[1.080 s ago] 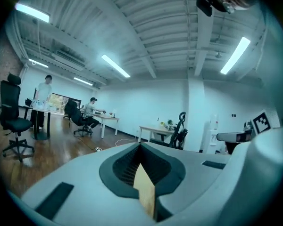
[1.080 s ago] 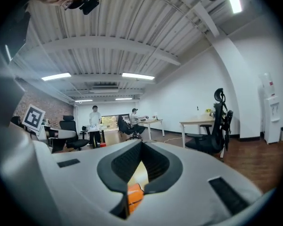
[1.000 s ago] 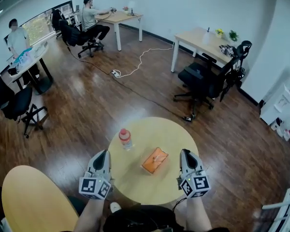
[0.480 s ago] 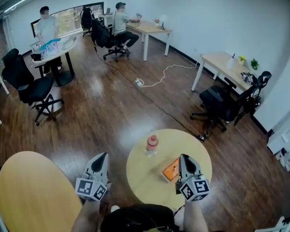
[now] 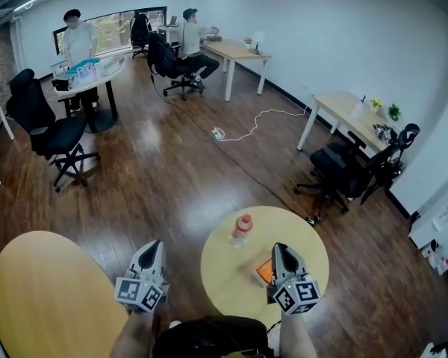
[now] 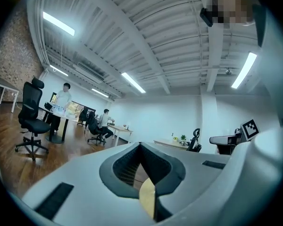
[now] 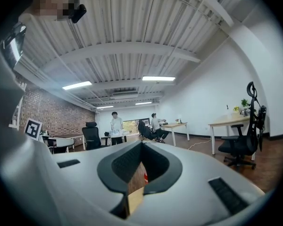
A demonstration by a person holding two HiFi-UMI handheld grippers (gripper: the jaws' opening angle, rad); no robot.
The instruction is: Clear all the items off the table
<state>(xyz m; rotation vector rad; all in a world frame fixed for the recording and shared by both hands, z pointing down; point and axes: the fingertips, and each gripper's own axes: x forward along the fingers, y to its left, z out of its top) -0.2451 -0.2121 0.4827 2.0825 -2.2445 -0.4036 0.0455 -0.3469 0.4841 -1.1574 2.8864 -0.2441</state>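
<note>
Closed, empty: left gripper (image 5: 155,245), right gripper (image 5: 278,247). Flat orange packet (image 5: 263,271) just beside right jaws, 8 o'clock. Red-capped clear plastic bottle (image 5: 241,228) at 10 o'clock.

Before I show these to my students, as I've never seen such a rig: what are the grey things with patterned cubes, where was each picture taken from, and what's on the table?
There is no robot here. A person holds a two-jaw gripper in each hand; the patterned cubes are parts of them. The wide picture comes from a camera on the person's head, looking down: the left gripper shows at its left, the right gripper at its right. The other two pictures come from cameras riding on each gripper, looking along its jaws. Both pairs of jaws are closed and hold nothing. In front stands a round table with a red-capped bottle and an orange packet, partly hidden behind the right gripper. A second round table is at the left.
</note>
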